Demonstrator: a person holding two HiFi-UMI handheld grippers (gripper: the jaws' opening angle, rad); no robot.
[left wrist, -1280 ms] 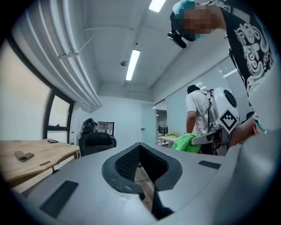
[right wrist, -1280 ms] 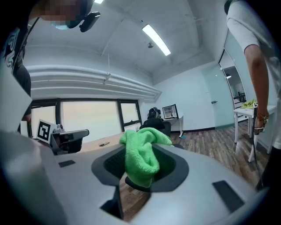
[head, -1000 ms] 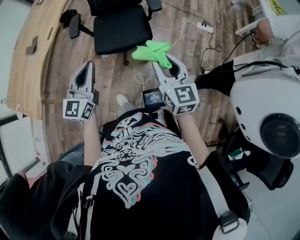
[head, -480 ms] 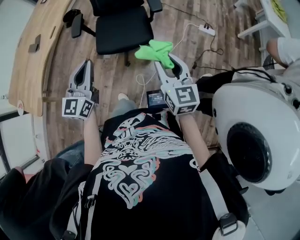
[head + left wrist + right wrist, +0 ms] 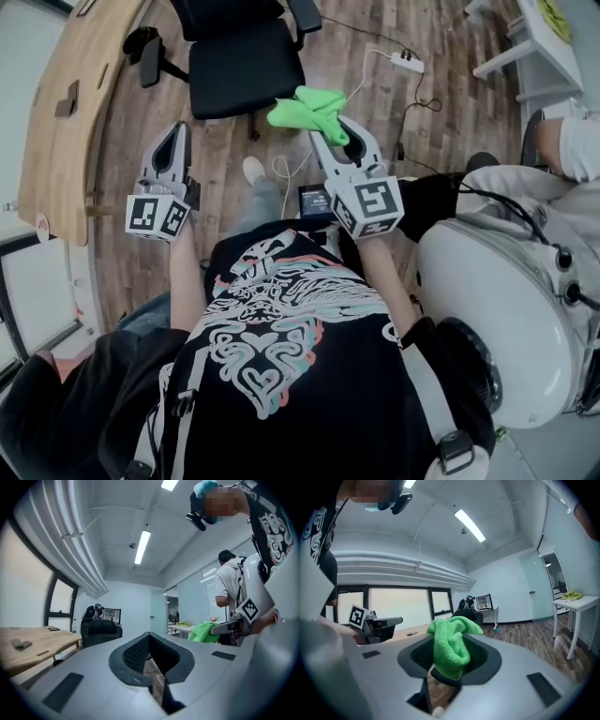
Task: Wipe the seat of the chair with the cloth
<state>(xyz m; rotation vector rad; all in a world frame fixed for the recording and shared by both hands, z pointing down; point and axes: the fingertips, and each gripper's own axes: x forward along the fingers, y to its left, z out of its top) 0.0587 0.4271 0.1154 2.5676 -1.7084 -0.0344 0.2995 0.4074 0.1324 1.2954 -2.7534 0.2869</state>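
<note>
The black office chair (image 5: 246,66) stands on the wooden floor ahead of me, its seat bare. My right gripper (image 5: 331,122) is shut on the bright green cloth (image 5: 309,108), which bunches out past the fingertips just short of the seat's near right corner. In the right gripper view the cloth (image 5: 450,646) fills the gap between the jaws of that gripper (image 5: 450,641), with the chair (image 5: 472,616) behind it. My left gripper (image 5: 175,128) is shut with nothing in it, held over the floor left of the chair; its own view shows the chair (image 5: 101,631) and the cloth (image 5: 204,632).
A curved wooden desk (image 5: 66,112) runs along the left. A power strip (image 5: 405,64) with cables lies on the floor right of the chair. A large white domed machine (image 5: 506,319) stands close at my right, a seated person (image 5: 577,141) behind it, and a white table (image 5: 548,47) beyond.
Both grippers kept their grip and barely shifted. My foot has stepped forward under the cloth. The white domed machine at the right has turned and slid lower in view.
</note>
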